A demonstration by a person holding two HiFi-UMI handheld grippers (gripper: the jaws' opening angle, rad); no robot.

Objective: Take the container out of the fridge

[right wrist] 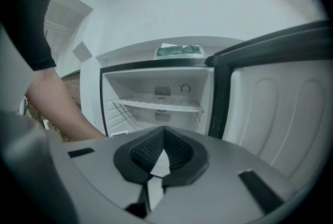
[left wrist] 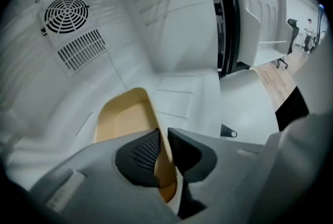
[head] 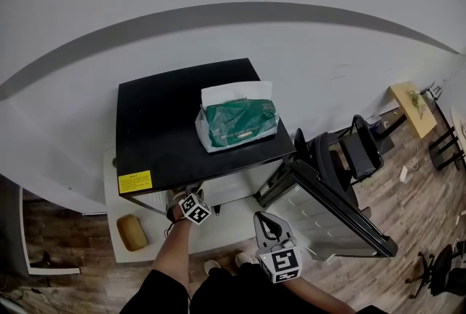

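The pale tan, open-topped plastic container (left wrist: pixel 125 120) is seen inside the small white fridge (right wrist: pixel 156 90), resting on the white floor of the compartment below the round fan grille (left wrist: pixel 66 14) set in the back wall. Its near side wall is pinched by the left gripper (left wrist: pixel 163 140): one ribbed black pad is laid against the inner face of the wall and the other against the outer face, with the thin rim standing up between them. In the head view this gripper is reached in under the fridge's black top, and only its marker cube is shown there. The right gripper (right wrist: pixel 163 134) is held outside, facing the open compartment, its fingers pressed together at the tips with nothing between them. The fridge door (right wrist: pixel 276 108) is swung wide open at the right, and a white wire shelf (right wrist: pixel 156 104) is seen across the compartment. A green soft pack of tissues (head: pixel 239 121) is laid on the black top, and a yellow sticker (head: pixel 135 181) is stuck near its front left corner.
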